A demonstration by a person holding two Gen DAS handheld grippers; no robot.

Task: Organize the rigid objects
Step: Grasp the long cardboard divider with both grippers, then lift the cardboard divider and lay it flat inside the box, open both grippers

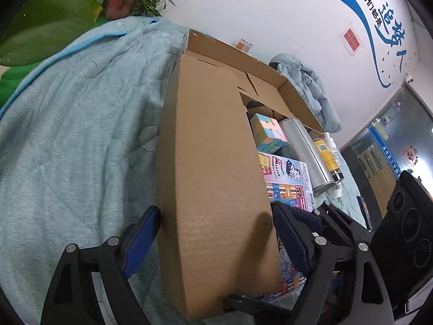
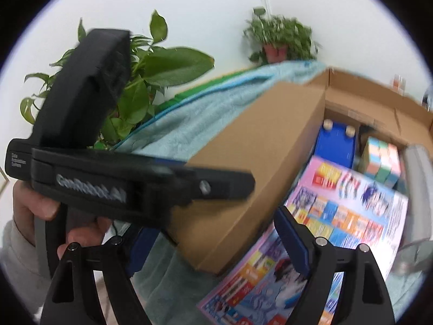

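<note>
A long brown cardboard lid panel [image 1: 213,176] lies along the left side of the open carton [image 1: 273,81]. My left gripper [image 1: 216,224] straddles its near end, both blue pads against its edges. Inside the carton are a pastel cube [image 1: 268,131], a silver can [image 1: 305,151], a yellow bottle [image 1: 327,154] and a pink printed flat box [image 1: 289,178]. In the blurred right wrist view my right gripper [image 2: 216,241] stands open around the panel's [image 2: 243,162] near corner, with cloth showing beside the left pad. A hand holds the left gripper's black body [image 2: 92,187] just above it.
A teal quilt [image 1: 67,135] covers the surface left of the carton. Potted plants [image 2: 278,38] and a large-leafed plant [image 2: 151,75] stand against the white wall. A bundled teal garment [image 1: 308,89] lies behind the carton. A blue block with wooden pegs [image 2: 335,140] sits inside.
</note>
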